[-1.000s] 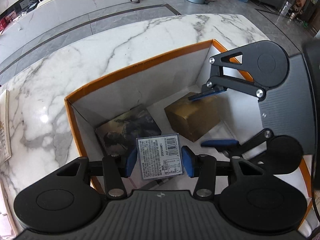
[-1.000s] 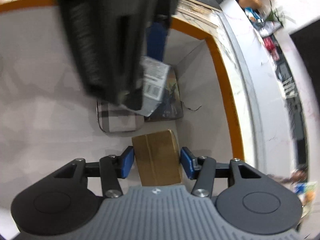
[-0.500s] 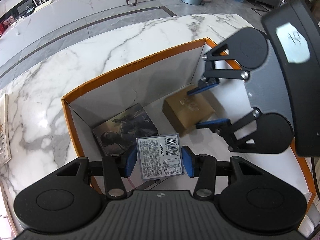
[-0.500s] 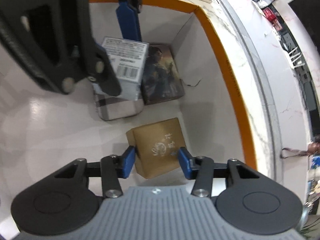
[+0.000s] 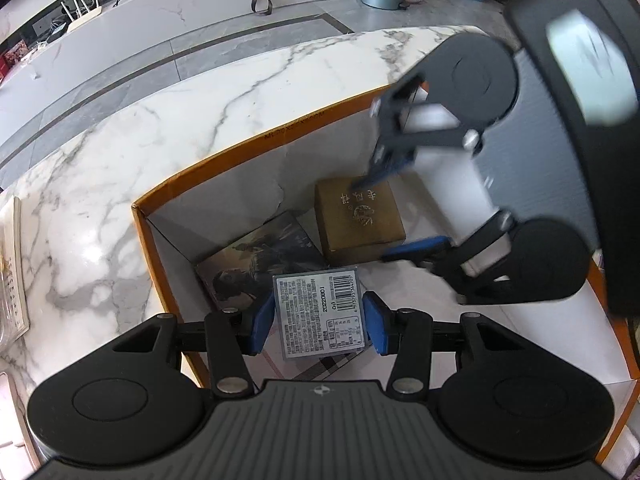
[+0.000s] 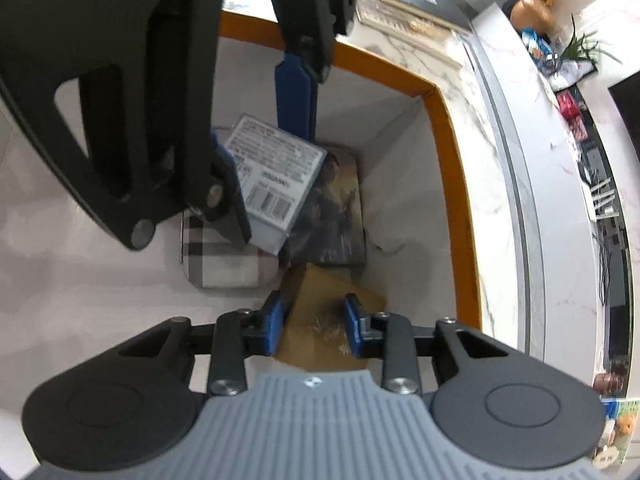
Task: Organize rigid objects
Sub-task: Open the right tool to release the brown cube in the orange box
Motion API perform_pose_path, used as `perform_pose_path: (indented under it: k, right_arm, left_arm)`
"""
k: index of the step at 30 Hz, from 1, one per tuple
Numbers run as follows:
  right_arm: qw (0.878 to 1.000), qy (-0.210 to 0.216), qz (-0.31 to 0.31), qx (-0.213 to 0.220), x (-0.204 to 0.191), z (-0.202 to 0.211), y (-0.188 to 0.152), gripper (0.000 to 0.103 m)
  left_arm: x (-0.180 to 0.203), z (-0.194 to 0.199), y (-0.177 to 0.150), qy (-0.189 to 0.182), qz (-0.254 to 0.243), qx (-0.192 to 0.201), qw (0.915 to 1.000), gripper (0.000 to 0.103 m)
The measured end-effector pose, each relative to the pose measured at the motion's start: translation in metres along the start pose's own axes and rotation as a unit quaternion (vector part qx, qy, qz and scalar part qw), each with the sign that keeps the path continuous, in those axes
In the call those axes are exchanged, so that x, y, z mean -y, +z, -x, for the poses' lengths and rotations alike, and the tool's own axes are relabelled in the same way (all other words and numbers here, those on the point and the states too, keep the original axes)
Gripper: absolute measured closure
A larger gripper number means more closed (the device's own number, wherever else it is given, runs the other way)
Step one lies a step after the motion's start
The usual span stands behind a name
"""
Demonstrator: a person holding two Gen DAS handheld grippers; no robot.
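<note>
My left gripper (image 5: 319, 325) is shut on a grey box with a barcode label (image 5: 320, 315) and holds it above the inside of an orange-rimmed white carton (image 5: 256, 140). The grey box also shows in the right wrist view (image 6: 276, 176). My right gripper (image 6: 314, 326) is open above a brown cardboard box (image 5: 358, 216) that lies on the carton floor. The right gripper also shows in the left wrist view (image 5: 396, 208), lifted off that box. A dark picture-covered box (image 5: 260, 256) lies flat in the carton corner.
A plaid flat case (image 6: 224, 256) lies on the carton floor under the grey box. The carton stands on a marble counter (image 5: 160, 128). A booklet (image 5: 10, 264) lies at the counter's left edge. The carton walls (image 6: 400, 184) close in the corner.
My right gripper has let go of the brown box and risen away from it. The brown box now lies flat by the picture box. My left gripper still holds the grey box.
</note>
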State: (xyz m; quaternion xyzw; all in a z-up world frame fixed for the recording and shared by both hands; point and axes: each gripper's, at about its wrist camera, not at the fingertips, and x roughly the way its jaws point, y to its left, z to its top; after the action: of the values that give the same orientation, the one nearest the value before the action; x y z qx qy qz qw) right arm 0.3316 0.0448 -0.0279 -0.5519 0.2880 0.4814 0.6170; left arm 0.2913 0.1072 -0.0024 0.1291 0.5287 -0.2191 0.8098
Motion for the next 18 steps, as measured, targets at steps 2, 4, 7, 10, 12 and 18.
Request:
perform_pose_path:
  k: [2,4,7,10,12,18]
  right_arm:
    - [0.999,0.011,-0.047,-0.022,0.009,0.003,-0.004,0.048]
    - [0.992,0.025,-0.111,-0.052,0.024,0.001,-0.008,0.048]
    - [0.973,0.051,-0.206,-0.085,0.042,-0.004,-0.013,0.05]
    - [0.959,0.087,-0.259,-0.077,0.05,-0.005,-0.01,0.05]
    - [0.956,0.088,-0.268,-0.076,0.052,-0.01,-0.006,0.05]
    - [0.972,0.056,-0.213,-0.079,0.047,-0.018,-0.003,0.071]
  left_arm:
    - [0.0,-0.001,0.001,0.001,0.0,0.001,1.0,0.048]
    - [-0.001,-0.001,0.002,0.003,0.0,-0.001,1.0,0.048]
    - [-0.001,-0.002,0.003,0.004,0.001,-0.002,1.0,0.048]
    - [-0.001,-0.002,0.004,0.005,0.004,0.0,1.0,0.048]
    - [-0.001,-0.002,0.004,0.005,0.005,0.001,1.0,0.048]
    - [0.001,-0.003,0.003,0.003,-0.001,0.001,1.0,0.048]
